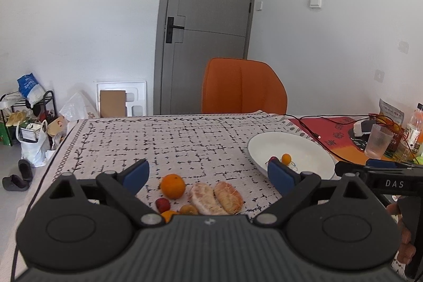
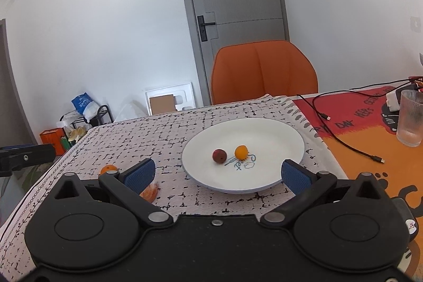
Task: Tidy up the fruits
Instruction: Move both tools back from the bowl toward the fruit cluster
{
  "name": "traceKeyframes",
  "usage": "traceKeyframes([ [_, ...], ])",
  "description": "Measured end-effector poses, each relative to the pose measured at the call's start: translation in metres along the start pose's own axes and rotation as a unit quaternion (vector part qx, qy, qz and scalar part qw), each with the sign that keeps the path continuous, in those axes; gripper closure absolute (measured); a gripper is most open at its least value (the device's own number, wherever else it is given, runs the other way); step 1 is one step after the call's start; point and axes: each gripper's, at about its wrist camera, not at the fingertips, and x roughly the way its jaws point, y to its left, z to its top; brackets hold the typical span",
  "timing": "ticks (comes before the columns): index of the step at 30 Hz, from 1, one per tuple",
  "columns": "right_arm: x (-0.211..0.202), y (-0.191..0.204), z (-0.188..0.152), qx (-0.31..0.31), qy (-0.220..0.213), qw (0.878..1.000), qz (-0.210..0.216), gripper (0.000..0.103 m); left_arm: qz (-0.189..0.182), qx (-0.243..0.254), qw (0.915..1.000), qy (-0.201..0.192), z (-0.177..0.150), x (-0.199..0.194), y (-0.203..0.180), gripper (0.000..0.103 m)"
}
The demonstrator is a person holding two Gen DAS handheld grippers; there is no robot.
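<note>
White walls, a grey door and an orange chair (image 1: 243, 86) back the scene; nearer, a worktop (image 1: 171, 139) under a pale cloth with a black broken-grid print. Left hand-held gripper (image 1: 208, 172): blue pads spread wide, nothing between them, hovering over the unsorted pile at the near edge — likely lined up for the next pick. Pile holds one round orange (image 1: 173, 186), a small red fruit (image 1: 162, 204), a small yellow-orange fruit (image 1: 188, 209) partly hidden by the gripper body, and two peeled citrus segments (image 1: 216, 197) lying touching side by side. Segments' long axes run from far-left to near-right, roughly along the gripper's forward line, so a grasp across the short width looks natural. Right hand-held gripper (image 2: 218, 173): also wide open and empty, held just above the near rim of the round white plate (image 2: 275, 131), probably standing clear. Plate sits right of the pile and holds a dark red round fruit (image 2: 219, 156) and a small orange round fruit (image 2: 241, 152), close but apart. Sorting seems partly done.
</note>
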Motion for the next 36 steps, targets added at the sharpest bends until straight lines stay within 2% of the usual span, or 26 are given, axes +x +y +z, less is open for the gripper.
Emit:
traceKeyframes([
  [8,-0.001,0.013,-0.003,-0.012,0.003,1.0,0.011,0.0,0.017,-0.011,0.9998,0.003,-0.008,-0.014,0.016,0.008],
  [22,0.015,0.042,-0.015,-0.049,0.047,0.997,0.042,0.0,0.044,-0.036,0.998,0.027,-0.031,-0.019,0.049,0.008],
  [36,0.038,0.051,-0.025,-0.061,0.081,0.993,0.053,0.0,0.046,-0.044,0.9966,0.052,-0.047,-0.007,0.063,0.008],
])
